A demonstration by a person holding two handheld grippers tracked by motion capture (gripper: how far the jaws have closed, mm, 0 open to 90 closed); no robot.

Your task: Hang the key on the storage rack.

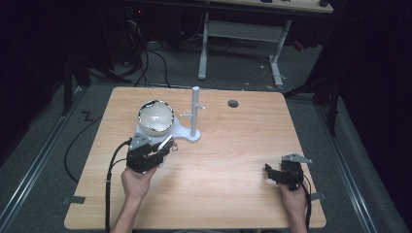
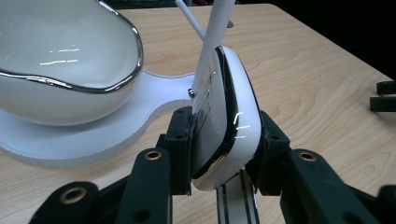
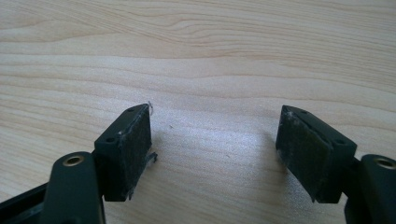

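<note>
White bowl (image 1: 155, 116) on stand base (image 1: 187, 133), seemingly empty (glare) | left hand-held gripper (image 2: 224, 154) pinching spoon (image 2: 226, 116) | right hand-held gripper (image 3: 215, 149) spread

— What carries everything here?

— A light wooden table (image 1: 233, 160) with rounded corners, its grain running across, standing on a grey floor (image 1: 39, 160) with metal rails on either side.

— And what lies on it?

— A flat white base plate (image 1: 187, 132) sits at the far left of centre. A white upright post (image 1: 195, 109) with short side pegs rises from it, and a white bowl with a silver rim (image 1: 155, 116) rests on the plate's left part. A small dark round hole (image 1: 233, 103) marks the tabletop near the far edge, to the right of the post.
</note>
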